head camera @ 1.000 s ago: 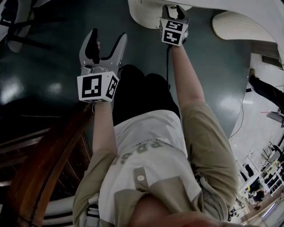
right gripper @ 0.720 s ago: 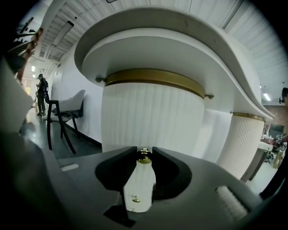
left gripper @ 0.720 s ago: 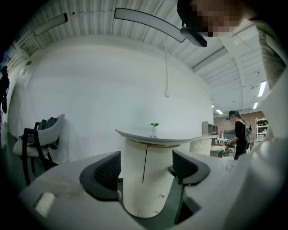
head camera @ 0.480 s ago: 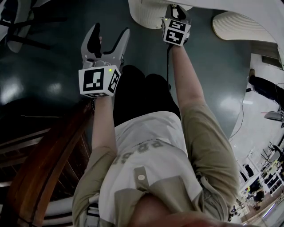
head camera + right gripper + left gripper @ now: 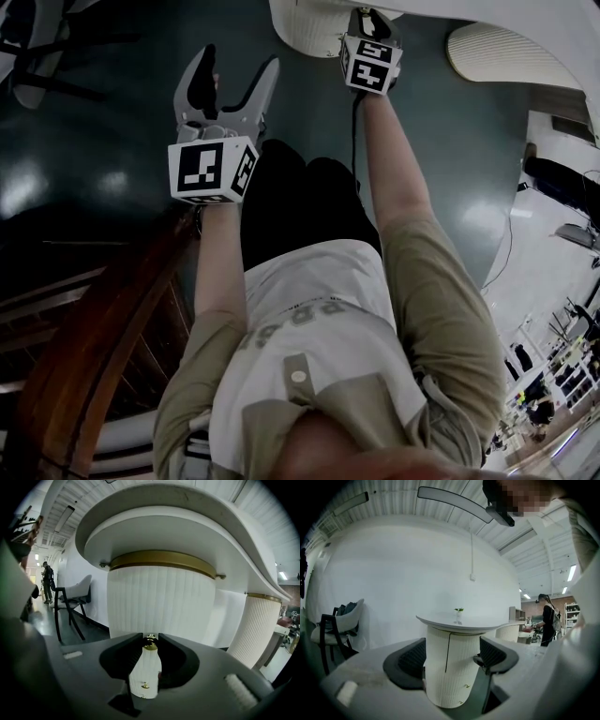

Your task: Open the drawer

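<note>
pinching one brass drawer knob [image 5: 150,645] on the ribbed white cabinet [image 5: 159,597], the right gripper [image 5: 150,639] has its jaws narrow and tight on it. two smaller knobs [image 5: 145,685] sit below. the left gripper [image 5: 452,641] hangs wide apart, holding nothing.

Left tongs [image 5: 237,64] held over the dark green floor [image 5: 94,141], jaws wide apart, nothing between them. Right tongs [image 5: 369,17] farther off, tips at the white ribbed pedestal [image 5: 305,28]. Curved wooden furniture [image 5: 84,356] near left.
</note>
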